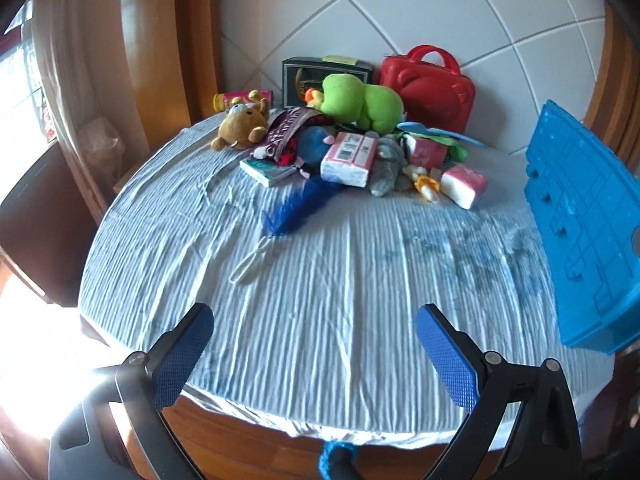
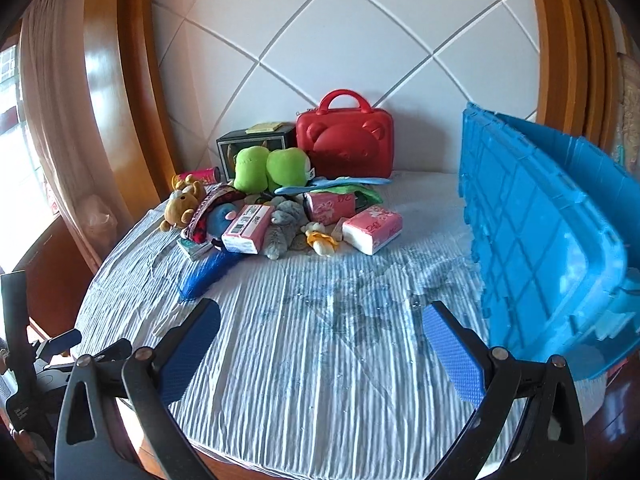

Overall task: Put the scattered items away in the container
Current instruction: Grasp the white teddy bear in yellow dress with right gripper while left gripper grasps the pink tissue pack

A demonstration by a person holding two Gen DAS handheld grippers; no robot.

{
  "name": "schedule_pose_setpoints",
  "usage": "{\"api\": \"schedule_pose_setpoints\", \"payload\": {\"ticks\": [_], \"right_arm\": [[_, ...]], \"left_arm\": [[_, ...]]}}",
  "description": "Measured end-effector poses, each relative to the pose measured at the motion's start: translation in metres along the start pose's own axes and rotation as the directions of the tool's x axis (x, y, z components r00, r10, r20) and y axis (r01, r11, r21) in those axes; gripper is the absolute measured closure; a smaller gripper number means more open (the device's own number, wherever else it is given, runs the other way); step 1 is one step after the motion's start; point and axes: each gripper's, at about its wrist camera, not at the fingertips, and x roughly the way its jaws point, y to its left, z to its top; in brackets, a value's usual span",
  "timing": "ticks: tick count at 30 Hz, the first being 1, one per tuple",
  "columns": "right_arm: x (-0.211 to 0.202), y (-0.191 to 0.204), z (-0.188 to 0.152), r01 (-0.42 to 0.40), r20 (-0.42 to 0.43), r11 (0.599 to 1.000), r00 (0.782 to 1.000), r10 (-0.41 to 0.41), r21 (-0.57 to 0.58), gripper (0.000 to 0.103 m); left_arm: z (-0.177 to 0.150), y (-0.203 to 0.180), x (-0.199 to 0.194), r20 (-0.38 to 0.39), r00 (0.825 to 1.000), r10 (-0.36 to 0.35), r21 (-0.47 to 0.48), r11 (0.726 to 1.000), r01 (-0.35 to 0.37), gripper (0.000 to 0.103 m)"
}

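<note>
A pile of scattered items lies at the far side of the bed: a brown teddy bear (image 1: pixel 242 122) (image 2: pixel 182 206), a green plush (image 1: pixel 360 104) (image 2: pixel 272 168), pink tissue packs (image 1: pixel 350 158) (image 2: pixel 372 230), a grey plush (image 2: pixel 282 226) and a blue feather duster (image 1: pixel 296 208) (image 2: pixel 206 272). A blue plastic crate (image 1: pixel 580 220) (image 2: pixel 540 232) stands tilted on the right. My left gripper (image 1: pixel 314 320) is open and empty over the near bed edge. My right gripper (image 2: pixel 322 316) is open and empty, left of the crate.
A red bear-shaped case (image 1: pixel 428 84) (image 2: pixel 346 140) and a black box (image 1: pixel 304 78) (image 2: pixel 240 144) lean against the white padded headboard. The striped bedsheet (image 1: pixel 340 300) covers the round bed. A curtain and wooden frame stand on the left.
</note>
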Motion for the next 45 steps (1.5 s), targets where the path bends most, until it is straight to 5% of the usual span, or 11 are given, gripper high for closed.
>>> {"api": "schedule_pose_setpoints", "payload": {"ticks": [5, 11, 22, 24, 26, 36, 45], "right_arm": [[0.098, 0.013, 0.021, -0.071, -0.131, 0.997, 0.989, 0.070, 0.000, 0.000], [0.170, 0.013, 0.049, -0.055, -0.207, 0.998, 0.977, 0.048, -0.028, 0.000], [0.239, -0.014, 0.075, 0.069, -0.281, 0.997, 0.958, -0.058, 0.031, 0.000], [0.254, -0.016, 0.080, 0.071, -0.298, 0.997, 0.953, -0.057, 0.035, 0.004], [0.270, -0.017, 0.084, 0.057, -0.318, 0.997, 0.947, -0.041, 0.044, 0.021], [0.357, -0.017, 0.098, 0.003, -0.409, 1.000, 0.912, 0.007, 0.024, 0.026], [0.429, -0.019, 0.092, -0.005, -0.477, 1.000, 0.879, 0.007, 0.006, 0.031]], "left_arm": [[0.036, 0.006, 0.058, -0.064, 0.996, 0.056, -0.012, 0.998, -0.057, 0.001], [0.079, 0.012, 0.125, -0.143, 0.984, 0.110, -0.022, 0.993, -0.115, 0.001], [0.158, -0.035, 0.215, -0.201, 0.980, 0.011, 0.095, 0.995, 0.009, 0.001], [0.171, -0.045, 0.234, -0.220, 0.975, -0.016, 0.107, 0.993, 0.041, 0.001], [0.181, -0.056, 0.254, -0.240, 0.970, -0.025, 0.134, 0.989, 0.059, 0.002], [0.218, -0.093, 0.329, -0.318, 0.948, -0.028, 0.186, 0.978, 0.091, 0.007], [0.223, -0.104, 0.382, -0.350, 0.936, 0.039, 0.223, 0.974, 0.043, 0.001]]}}
